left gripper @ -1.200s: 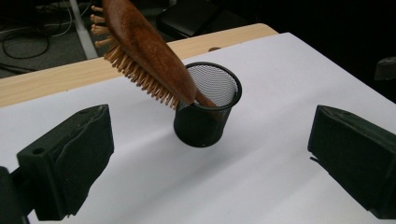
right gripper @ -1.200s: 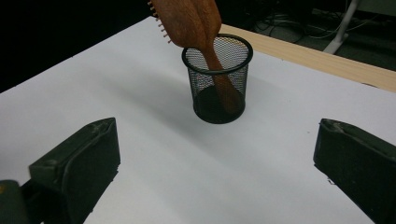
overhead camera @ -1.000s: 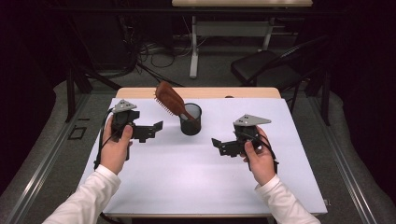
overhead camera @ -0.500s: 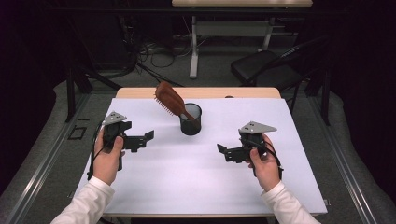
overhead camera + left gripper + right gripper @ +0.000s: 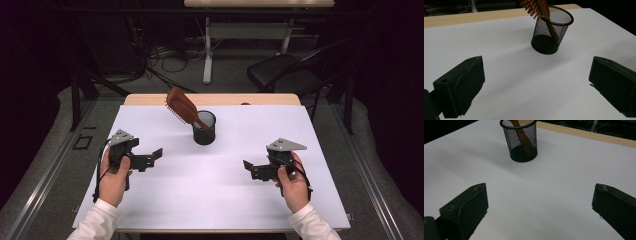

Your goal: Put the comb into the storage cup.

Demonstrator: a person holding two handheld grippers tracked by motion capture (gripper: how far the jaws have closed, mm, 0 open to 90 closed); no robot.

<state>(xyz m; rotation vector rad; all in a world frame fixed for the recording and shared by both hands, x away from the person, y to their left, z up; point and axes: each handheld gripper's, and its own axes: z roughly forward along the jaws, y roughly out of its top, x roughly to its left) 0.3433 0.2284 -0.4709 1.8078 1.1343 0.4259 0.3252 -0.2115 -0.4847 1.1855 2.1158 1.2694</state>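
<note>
Brown wooden hairbrush [image 5: 181, 106] seen standing handle-down in black mesh cup [image 5: 204, 128], far centre of white surface [image 5: 210, 195], head tilted left. Left gripper [image 5: 150, 159] and right gripper [image 5: 252, 169] held spread, empty, well apart from cup. Risk judged: top-heavy cup tipped if brush knocked.

A black chair [image 5: 285, 75] stands behind the table [image 5: 280, 99].

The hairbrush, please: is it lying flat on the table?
No, the hairbrush stands handle-down in the mesh cup, leaning with its head over the rim.
</note>
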